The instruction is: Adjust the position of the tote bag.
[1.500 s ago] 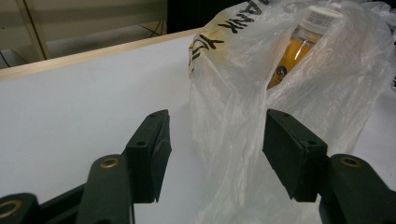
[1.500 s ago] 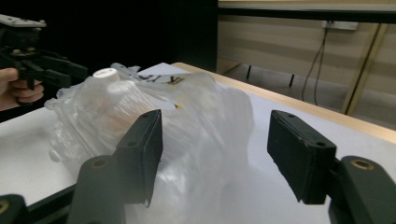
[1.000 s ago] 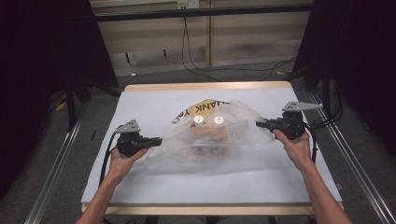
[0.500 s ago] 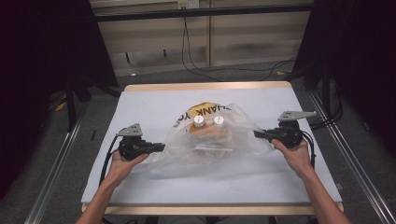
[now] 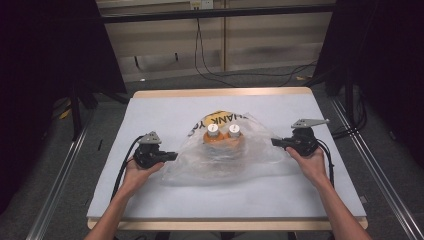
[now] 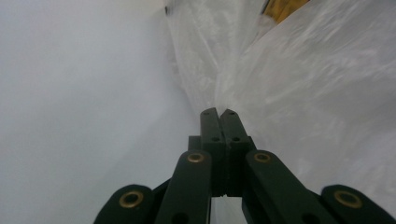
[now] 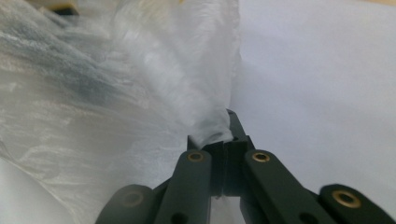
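Note:
A clear plastic bag [image 5: 225,157] lies on the white table [image 5: 165,112], stretched between both grippers. Inside it stand two orange bottles [image 5: 222,140] with white caps, in front of yellow "THANK YOU" print [image 5: 220,120]. My left gripper [image 5: 173,156] is shut on the bag's left edge; the film bunches at its closed tips [image 6: 217,112]. My right gripper [image 5: 275,142] is shut on the bag's right edge, with a wad of film [image 7: 212,128] pinched between its jaws.
A person's hands hold both grippers near the table's middle. Metal rails [image 5: 55,200] run along both sides of the table. Cables [image 5: 220,70] trail on the floor behind the far edge. Bare white table lies in front of and behind the bag.
Both grippers have moved toward the person and slightly inward, the right one lowering. The bag has come along with them, and the bottles now sit nearer the middle.

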`<state>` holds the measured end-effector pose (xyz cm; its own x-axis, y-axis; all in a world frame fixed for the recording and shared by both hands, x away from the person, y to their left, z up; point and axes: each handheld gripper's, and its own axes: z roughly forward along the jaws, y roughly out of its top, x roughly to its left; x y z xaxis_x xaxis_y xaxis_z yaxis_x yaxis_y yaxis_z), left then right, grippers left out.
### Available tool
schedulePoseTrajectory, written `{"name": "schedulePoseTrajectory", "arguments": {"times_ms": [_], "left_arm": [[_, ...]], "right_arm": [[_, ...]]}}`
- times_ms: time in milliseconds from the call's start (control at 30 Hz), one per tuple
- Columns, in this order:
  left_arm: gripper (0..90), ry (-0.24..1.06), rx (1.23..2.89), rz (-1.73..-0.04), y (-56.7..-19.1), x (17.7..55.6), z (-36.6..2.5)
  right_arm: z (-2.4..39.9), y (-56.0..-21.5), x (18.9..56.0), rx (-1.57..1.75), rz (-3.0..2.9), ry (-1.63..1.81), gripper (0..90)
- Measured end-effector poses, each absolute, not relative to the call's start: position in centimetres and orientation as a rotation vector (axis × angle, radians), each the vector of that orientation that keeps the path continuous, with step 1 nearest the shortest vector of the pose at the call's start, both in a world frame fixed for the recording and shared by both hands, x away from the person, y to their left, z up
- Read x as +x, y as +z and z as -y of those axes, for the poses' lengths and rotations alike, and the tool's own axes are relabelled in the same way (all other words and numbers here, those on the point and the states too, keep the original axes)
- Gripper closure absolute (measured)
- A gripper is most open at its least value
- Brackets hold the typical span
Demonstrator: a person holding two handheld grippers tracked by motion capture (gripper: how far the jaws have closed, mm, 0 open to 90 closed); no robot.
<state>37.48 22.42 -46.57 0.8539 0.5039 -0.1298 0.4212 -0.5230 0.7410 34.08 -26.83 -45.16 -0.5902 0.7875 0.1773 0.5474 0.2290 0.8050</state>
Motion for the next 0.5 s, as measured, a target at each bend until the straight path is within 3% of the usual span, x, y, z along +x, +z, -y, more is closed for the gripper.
{"name": "schedulePoseTrajectory", "arguments": {"times_ms": [500], "left_arm": [[90.0, 0.134, 2.245, -0.663, -48.2, 37.6, -22.6]], "right_arm": [[26.1, -48.2, 33.9, 1.236, -2.389, 1.092, 90.0]]}}
